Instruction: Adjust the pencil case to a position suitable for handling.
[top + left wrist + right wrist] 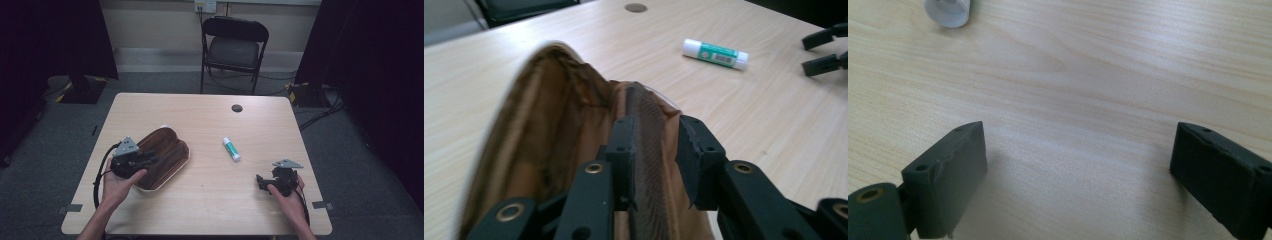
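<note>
A brown open case (167,152) with a pale rim lies on the left half of the wooden table (210,210). My left gripper (150,160) reaches in from the case's near-left end. In the left gripper view its jaws (656,145) stand on either side of the case's (549,130) brown textured wall, shut on it. A white and green glue stick (231,149) lies on the table to the right of the case, apart from both grippers. Near the front right, my right gripper (260,181) rests open, with bare wood between its jaws (1078,175). The glue stick's white cap (948,11) lies beyond it.
A dark round grommet (236,108) sits in the tabletop near the far edge. A black folding chair (234,47) stands behind the table. Black cables trail from both grippers over the front edge. The right gripper's jaws (824,50) appear at the far right of the left gripper view.
</note>
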